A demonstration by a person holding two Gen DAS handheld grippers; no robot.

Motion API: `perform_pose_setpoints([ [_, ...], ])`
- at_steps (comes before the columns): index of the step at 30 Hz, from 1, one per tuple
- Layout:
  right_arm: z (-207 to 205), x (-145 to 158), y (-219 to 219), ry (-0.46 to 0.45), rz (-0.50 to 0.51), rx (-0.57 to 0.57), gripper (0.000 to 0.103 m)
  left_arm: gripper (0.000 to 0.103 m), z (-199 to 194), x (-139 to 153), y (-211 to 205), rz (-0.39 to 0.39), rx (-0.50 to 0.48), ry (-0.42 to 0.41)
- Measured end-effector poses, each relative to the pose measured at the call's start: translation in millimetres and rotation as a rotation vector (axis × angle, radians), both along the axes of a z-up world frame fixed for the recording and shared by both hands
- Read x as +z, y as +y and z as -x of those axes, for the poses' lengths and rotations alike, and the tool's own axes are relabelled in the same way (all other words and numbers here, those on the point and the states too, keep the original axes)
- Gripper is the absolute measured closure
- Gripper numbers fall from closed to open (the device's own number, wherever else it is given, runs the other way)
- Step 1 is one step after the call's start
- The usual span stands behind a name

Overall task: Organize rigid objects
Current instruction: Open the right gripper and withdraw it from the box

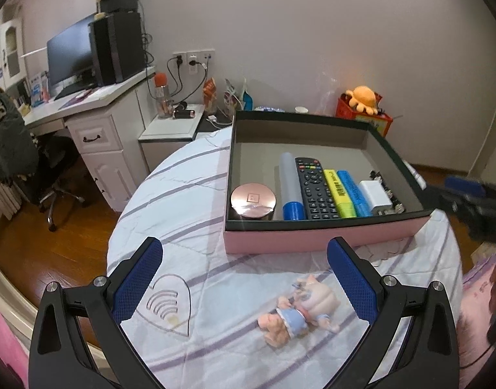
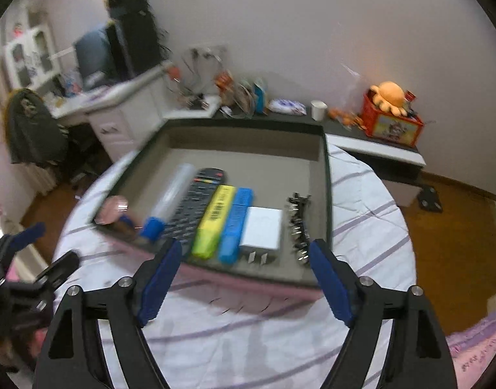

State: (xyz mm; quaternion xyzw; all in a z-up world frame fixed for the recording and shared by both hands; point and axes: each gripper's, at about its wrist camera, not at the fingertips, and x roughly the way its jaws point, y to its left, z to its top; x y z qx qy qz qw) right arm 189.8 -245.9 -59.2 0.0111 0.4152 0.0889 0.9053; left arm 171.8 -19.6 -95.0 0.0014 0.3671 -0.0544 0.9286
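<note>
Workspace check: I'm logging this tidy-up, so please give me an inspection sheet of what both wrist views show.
Surface: round table under a striped cloth.
Job's things: pink box holds a round tin, tube, remote, yellow marker, blue marker, white charger and a metal clip; a doll lies outside on the cloth.
Clutter: nothing seen.
Grippers: left hand-held gripper open above the doll; right hand-held gripper open, empty.
Cables: plugged into the wall socket.
Surroundings: desk, monitor, chair.

A white wooden desk [image 1: 86,103] carries a dark flat monitor [image 1: 69,55]. An orange plush octopus [image 1: 363,97] sits in a red box [image 1: 351,110]. A white paper cup [image 2: 318,109] stands nearby.
</note>
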Motion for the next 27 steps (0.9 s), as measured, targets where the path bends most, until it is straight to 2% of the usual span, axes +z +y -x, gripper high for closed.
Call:
perform_pose_setpoints([
  [6,39,7,8,-0.096,0.070,0.024,0.019,0.000,27,13,-6,-0.006,0.024,-0.030],
  [19,86,16,2,-0.133,0.007,0.036,0.019,0.000,80,43,-36,-0.084,0.002,-0.105],
  [27,103,19,-7,-0.150,-0.018,0.029,0.019,0.000,95,50,-47,-0.101,-0.013,-0.126],
])
